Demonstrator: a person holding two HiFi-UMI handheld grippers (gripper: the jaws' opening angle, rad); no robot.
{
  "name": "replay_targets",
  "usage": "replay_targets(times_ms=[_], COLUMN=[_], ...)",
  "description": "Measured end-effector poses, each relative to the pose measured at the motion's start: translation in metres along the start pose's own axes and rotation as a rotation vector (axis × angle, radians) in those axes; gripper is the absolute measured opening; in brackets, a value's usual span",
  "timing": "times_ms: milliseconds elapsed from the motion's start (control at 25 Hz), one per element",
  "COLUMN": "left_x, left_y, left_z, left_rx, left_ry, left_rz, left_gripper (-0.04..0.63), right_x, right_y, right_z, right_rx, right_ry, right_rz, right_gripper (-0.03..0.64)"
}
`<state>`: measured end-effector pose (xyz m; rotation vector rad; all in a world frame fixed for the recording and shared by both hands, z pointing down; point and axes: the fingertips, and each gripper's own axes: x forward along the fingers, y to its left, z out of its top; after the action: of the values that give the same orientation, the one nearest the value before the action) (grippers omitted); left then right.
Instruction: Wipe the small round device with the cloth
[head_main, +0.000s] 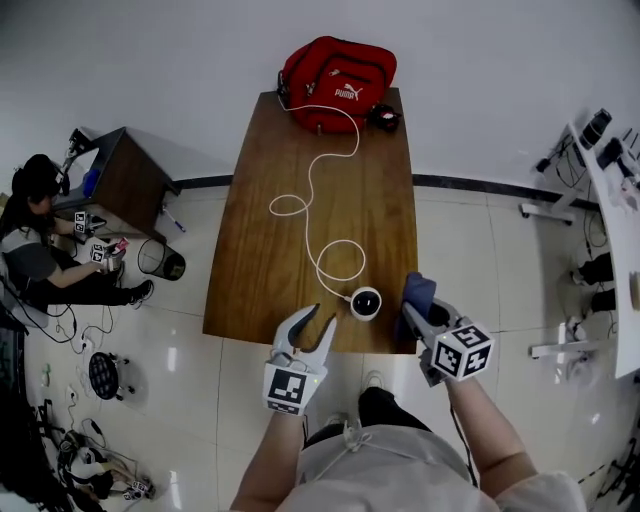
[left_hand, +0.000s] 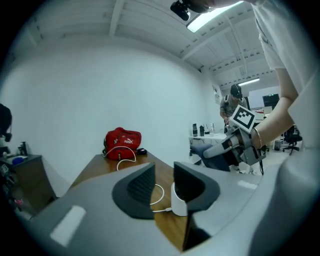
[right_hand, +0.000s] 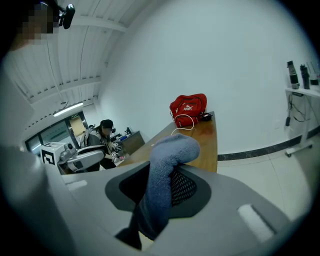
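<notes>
Just left of the small white round device (head_main: 365, 302), which stands on the wooden table (head_main: 300, 200), the left gripper (head_main: 322, 318) hovers with its jaws spread and nothing pressed between the pads. In the left gripper view the device (left_hand: 177, 202) shows just beyond the gap, partly behind one jaw, and appears untouched. Just right of the device, the right gripper (head_main: 425, 312) pinches a blue-grey cloth (head_main: 418, 292). The cloth (right_hand: 165, 180) bulges out past the closed jaws and is still apart from the device. A white cable (head_main: 315, 180) runs from the device away to a red bag (head_main: 338, 80) beyond it. Assessment: this is the approach step, and wiping has not begun. The next move calls for bringing the cloth onto the device, with the left jaws probably closing on the device so it does not slide on its cable.
</notes>
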<state>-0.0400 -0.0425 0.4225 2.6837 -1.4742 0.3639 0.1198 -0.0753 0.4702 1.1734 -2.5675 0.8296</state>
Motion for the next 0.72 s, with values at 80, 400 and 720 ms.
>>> replay_targets(times_ms=[80,400,720], left_x=[-0.027,-0.136,-0.222], left_y=[0.005,-0.009,-0.056], left_z=[0.007,0.008,0.019], left_rx=[0.007,-0.005,-0.005], left_ry=[-0.036,-0.088,-0.152], left_rz=[0.033,-0.045,-0.166], left_gripper=[0.008,0.006,0.006], right_x=[-0.014,-0.071,-0.141], right_y=[0.018,0.142,0.232], right_z=[-0.001,-0.05,-0.09], right_rx=[-0.008,-0.121,-0.209], right_ry=[-0.032,-0.064,-0.133], right_rz=[-0.025,-0.014,-0.103], right_gripper=[0.109,0.109,0.109])
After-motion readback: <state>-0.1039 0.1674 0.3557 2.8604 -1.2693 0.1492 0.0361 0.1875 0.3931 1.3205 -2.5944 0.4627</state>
